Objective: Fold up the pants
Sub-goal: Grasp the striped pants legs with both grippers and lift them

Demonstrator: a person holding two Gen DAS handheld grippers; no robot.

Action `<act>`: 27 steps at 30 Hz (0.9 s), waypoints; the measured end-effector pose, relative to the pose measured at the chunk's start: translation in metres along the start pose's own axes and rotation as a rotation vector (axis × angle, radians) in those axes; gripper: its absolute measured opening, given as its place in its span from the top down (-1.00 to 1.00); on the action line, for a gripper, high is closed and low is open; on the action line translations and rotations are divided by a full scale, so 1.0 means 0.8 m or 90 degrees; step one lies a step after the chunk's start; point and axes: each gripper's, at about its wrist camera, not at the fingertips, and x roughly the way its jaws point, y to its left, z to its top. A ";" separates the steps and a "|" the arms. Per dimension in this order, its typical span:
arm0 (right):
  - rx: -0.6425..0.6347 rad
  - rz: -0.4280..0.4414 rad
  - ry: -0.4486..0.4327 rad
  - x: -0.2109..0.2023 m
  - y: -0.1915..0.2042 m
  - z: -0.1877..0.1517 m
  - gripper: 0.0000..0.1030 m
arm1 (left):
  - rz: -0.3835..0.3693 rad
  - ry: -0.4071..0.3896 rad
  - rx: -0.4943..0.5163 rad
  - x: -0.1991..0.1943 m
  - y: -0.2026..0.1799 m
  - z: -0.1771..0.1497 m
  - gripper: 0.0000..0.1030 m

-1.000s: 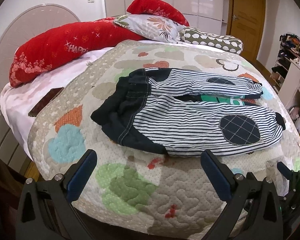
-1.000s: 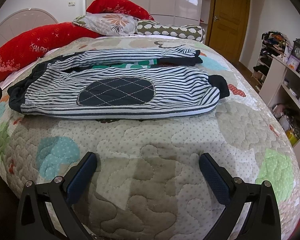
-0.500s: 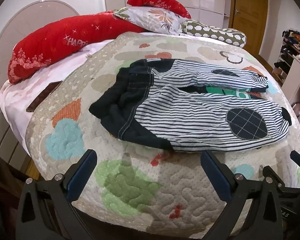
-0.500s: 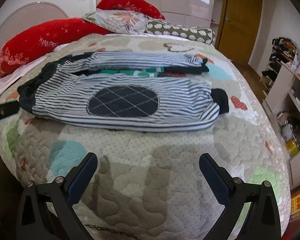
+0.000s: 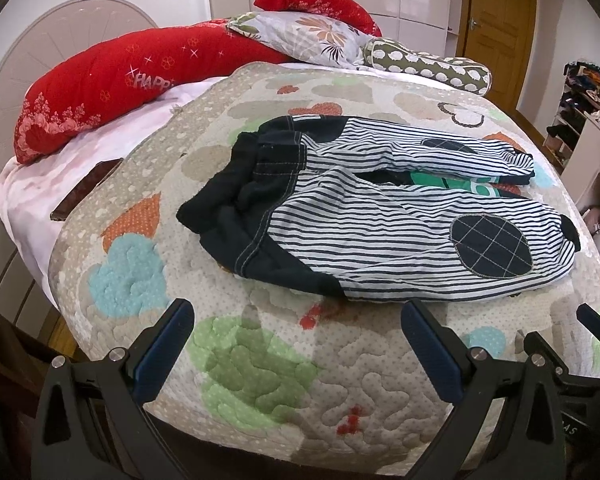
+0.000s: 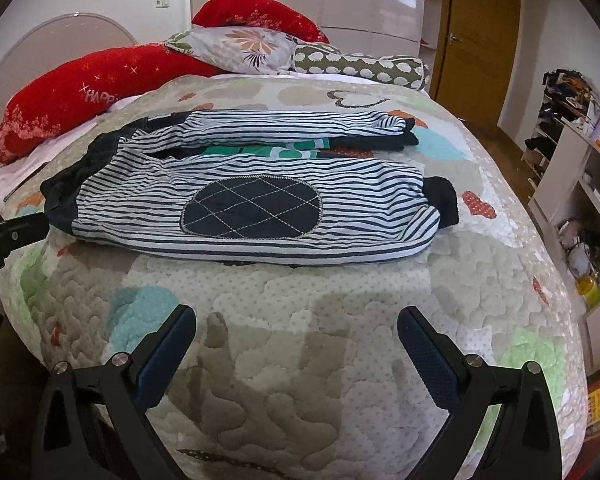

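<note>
Striped navy-and-white pants (image 5: 380, 236) with dark oval knee patches lie spread flat on the quilted bedspread (image 5: 260, 360), dark waistband to the left, both legs pointing right. They also show in the right wrist view (image 6: 252, 208), near leg in front. My left gripper (image 5: 298, 344) is open and empty, held above the quilt short of the waistband end. My right gripper (image 6: 296, 344) is open and empty, short of the near leg. The right gripper's tip shows at the right edge of the left wrist view (image 5: 596, 328); the left gripper's tip shows at the left edge of the right wrist view (image 6: 12, 232).
Red pillows (image 5: 112, 80), a floral pillow (image 5: 304, 36) and a spotted bolster (image 5: 428, 68) lie at the bed's head. A dark flat object (image 5: 86, 192) lies on the pink sheet at left. Shelves (image 6: 580, 184) and a wooden door (image 6: 476, 36) stand to the right.
Both grippers have drawn back and risen slightly from the bed; the pants appear a little farther and lower in view. The pants have not moved. Both grippers stay open.
</note>
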 end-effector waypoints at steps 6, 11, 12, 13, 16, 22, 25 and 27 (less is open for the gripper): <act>-0.014 0.012 -0.008 -0.006 -0.002 0.008 -0.98 | -0.024 0.005 0.010 0.001 0.002 0.009 -1.00; 0.003 0.059 -0.016 -0.012 -0.027 0.059 -0.98 | -0.067 -0.004 0.007 0.002 0.019 0.062 -1.00; 0.002 0.066 -0.019 -0.011 -0.033 0.073 -0.98 | -0.079 0.001 0.012 0.007 0.020 0.078 -1.00; 0.000 0.069 -0.021 -0.010 -0.040 0.088 -0.98 | -0.088 0.005 0.016 0.012 0.021 0.092 -1.00; -0.007 0.090 -0.016 0.008 -0.060 0.138 -0.98 | -0.123 0.025 0.042 0.040 0.013 0.141 -1.00; -0.066 0.089 0.051 0.107 -0.082 0.240 -0.75 | -0.169 0.112 0.137 0.154 -0.026 0.234 -1.00; -0.098 0.093 0.090 0.159 -0.081 0.276 -0.72 | -0.169 0.144 0.148 0.207 -0.031 0.256 -1.00; -0.137 0.080 0.105 0.188 -0.073 0.291 -0.72 | -0.171 0.152 0.159 0.234 -0.029 0.266 -1.00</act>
